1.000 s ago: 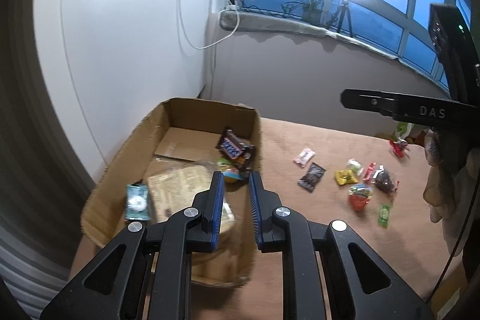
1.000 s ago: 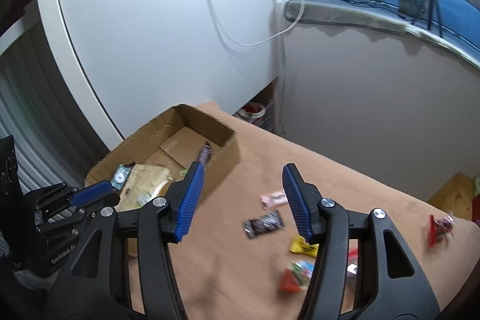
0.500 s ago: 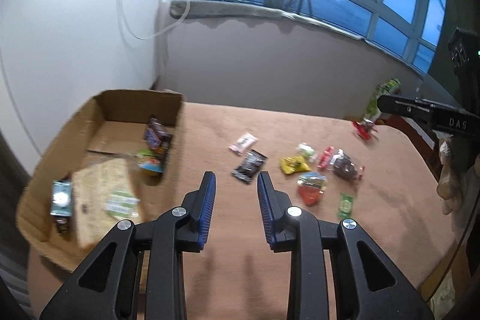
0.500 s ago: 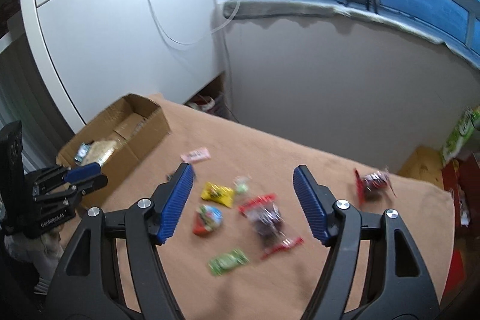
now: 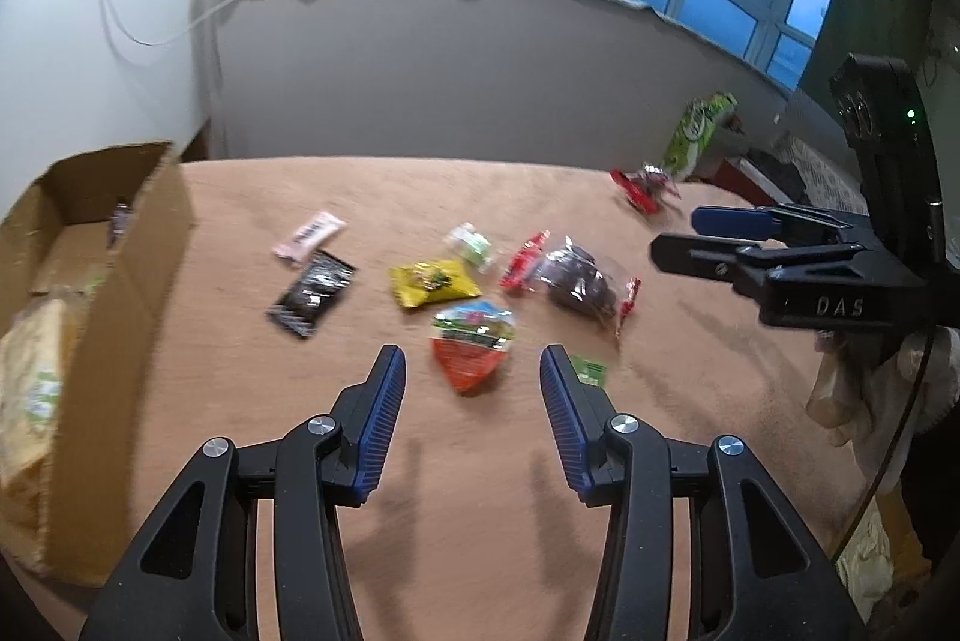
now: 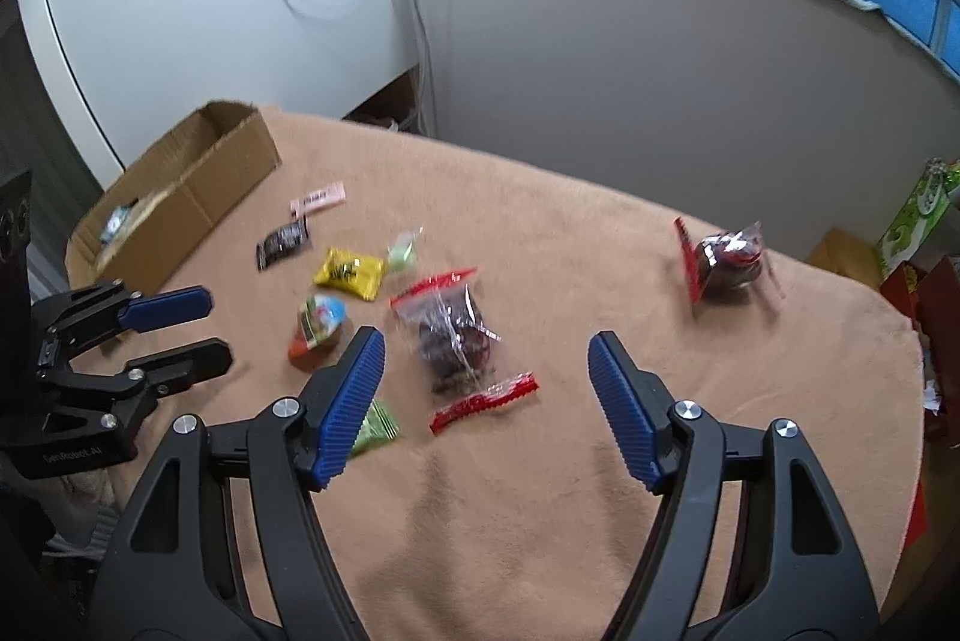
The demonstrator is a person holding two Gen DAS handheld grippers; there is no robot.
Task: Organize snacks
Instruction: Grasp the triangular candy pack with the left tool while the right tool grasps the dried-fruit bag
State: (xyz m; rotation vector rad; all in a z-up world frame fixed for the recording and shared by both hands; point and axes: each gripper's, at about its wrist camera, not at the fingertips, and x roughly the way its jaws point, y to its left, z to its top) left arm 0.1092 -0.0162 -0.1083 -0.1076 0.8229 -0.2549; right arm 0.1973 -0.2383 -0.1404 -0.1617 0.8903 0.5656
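The left tongs [image 5: 471, 383] stood apart, their jaws having just widened, nothing clamped; the orange-and-green triangular foil snack packet [image 5: 474, 350] lay on the tan cloth-covered surface [image 5: 480, 491] just beyond their tips. The right tongs [image 6: 483, 371] stood wide apart, empty, above the clear plastic bag of dark fruit with red seals [image 6: 453, 341]. The brown cardboard box [image 5: 120, 311] sat left of the left tongs.

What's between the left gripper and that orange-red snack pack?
Nothing visible. The left gripper, jaws just opened and empty, hangs over bare tablecloth with the orange-red snack pack straight ahead. The small green packet lies off to one side.
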